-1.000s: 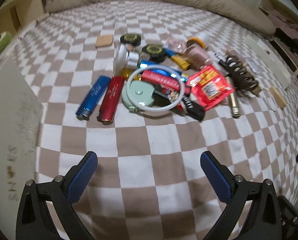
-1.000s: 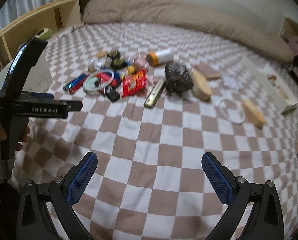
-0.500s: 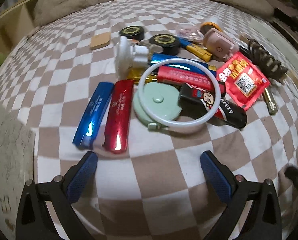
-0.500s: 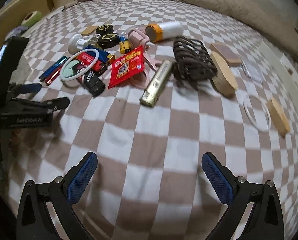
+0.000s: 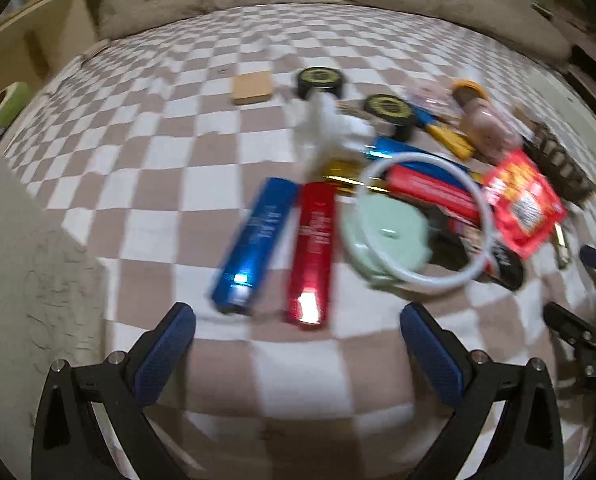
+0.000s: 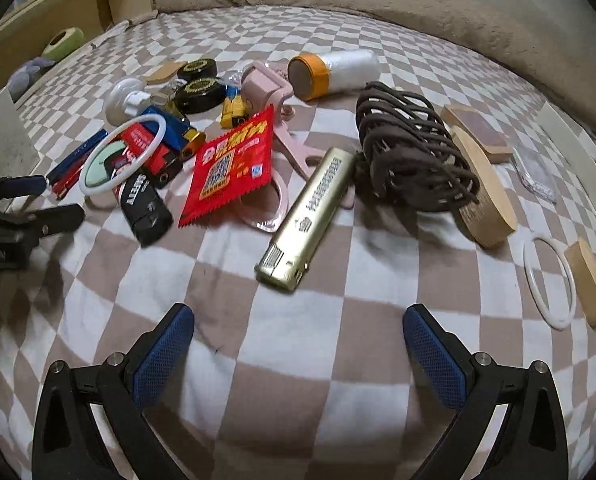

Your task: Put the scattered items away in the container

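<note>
Both claws are spread wide and carrying nothing, hovering low over a checkered bedspread with a pile of small stuff on it. Nothing has gone into a container so far as these views show, so this looks like the very start of the tidy-up.

The left claw sits right in front of a blue lighter and a red lighter lying side by side, almost touching. The red one lines up best between the fingers, so that's probably the pick. Just past them a white ring rests on a mint green disc, with a red packet further right. The pale wall at the left edge may be the container, hard to say for sure.

The right claw faces a gold lighter lying by itself, near a brown wire hair roller and a wooden brush.

Tip for the grab: come straight down and close across the narrow width of the lighter, around the middle, not the ends. The left side is tight, so the finger between red and blue has to slip into that thin gap or it'll shove the blue one away. The soft bedding gives, so pressing in slightly helps.
</note>
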